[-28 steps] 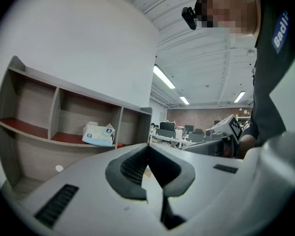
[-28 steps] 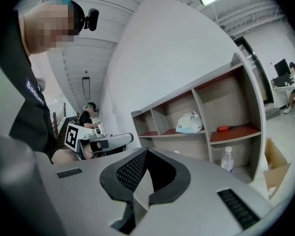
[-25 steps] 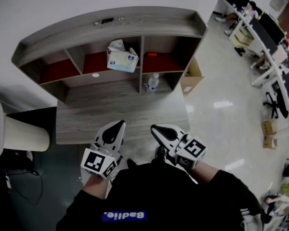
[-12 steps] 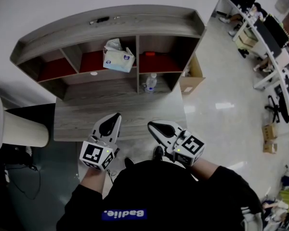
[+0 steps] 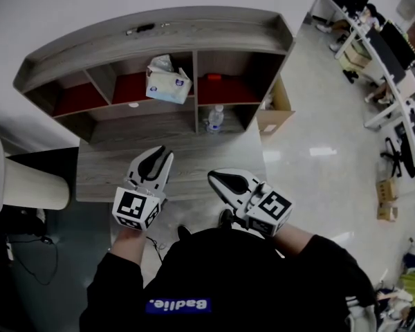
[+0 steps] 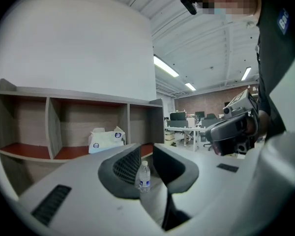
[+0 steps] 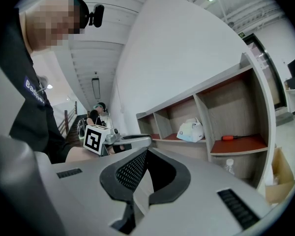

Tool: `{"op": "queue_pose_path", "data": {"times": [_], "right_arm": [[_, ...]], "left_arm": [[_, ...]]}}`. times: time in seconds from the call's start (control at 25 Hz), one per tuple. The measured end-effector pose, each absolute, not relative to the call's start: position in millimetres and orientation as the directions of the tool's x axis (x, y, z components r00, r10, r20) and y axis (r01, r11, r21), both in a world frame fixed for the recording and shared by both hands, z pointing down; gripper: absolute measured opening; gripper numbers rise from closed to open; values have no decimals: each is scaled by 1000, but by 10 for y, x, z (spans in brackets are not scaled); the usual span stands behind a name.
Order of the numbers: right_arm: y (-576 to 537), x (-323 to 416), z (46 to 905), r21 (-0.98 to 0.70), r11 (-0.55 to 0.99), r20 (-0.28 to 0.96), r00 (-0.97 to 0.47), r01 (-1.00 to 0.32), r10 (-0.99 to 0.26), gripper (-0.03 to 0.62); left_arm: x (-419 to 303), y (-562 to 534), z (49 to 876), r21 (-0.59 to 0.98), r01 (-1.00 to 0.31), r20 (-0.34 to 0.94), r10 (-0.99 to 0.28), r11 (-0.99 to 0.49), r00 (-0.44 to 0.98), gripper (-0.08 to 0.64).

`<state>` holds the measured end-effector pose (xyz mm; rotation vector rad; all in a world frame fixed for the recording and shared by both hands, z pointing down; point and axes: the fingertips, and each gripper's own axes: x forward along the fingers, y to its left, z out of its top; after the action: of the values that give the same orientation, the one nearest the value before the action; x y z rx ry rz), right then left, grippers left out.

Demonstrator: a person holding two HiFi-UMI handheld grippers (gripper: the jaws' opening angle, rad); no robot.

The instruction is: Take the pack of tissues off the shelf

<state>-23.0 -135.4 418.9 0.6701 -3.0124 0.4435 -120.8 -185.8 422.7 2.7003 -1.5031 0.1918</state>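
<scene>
The pack of tissues [image 5: 167,81], white with blue marks and a tuft on top, lies in the shelf's [image 5: 194,33] upper middle compartment on a red board. It also shows in the left gripper view as the tissue pack [image 6: 105,139] and in the right gripper view as the tissue pack [image 7: 191,130]. My left gripper [image 5: 155,159] hovers over the wooden desk [image 5: 111,171], well short of the shelf. Its jaws are opening, with nothing between them. My right gripper [image 5: 218,180] is shut and empty near the desk's front edge.
A water bottle [image 5: 215,118] stands in the lower compartment right of the divider. A red screwdriver [image 5: 216,77] lies on the upper right board. A cardboard box [image 5: 272,116] sits on the floor beside the shelf. A pale cylinder [image 5: 28,189] stands at the left.
My left gripper has moved forward over the desk toward the shelf, and its jaws have parted a little. The right gripper has shifted only slightly.
</scene>
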Motion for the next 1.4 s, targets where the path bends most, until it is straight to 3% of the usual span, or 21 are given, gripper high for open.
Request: {"op": "queue_pose_path", "data": {"times": [0.32,1.16,1.4], "right_arm": [[-1436,-217,4194,-266,861,87,-900,-434,-427,26],[-1516,-131,4318,-286,828,103,-875,-482,-473,26],[-1560,-109,4336,-291,821,112,-869,-492,-482,26]], "left_arm": [[-1356,-2202,4309,-219,-830,186,-857,-512,480,117],[-1372,-2953,4648,-487,-686,310,-841,-541,442,235],[-1421,-3167,4812,-589,-613,354,-850,-527,390,236]]}}
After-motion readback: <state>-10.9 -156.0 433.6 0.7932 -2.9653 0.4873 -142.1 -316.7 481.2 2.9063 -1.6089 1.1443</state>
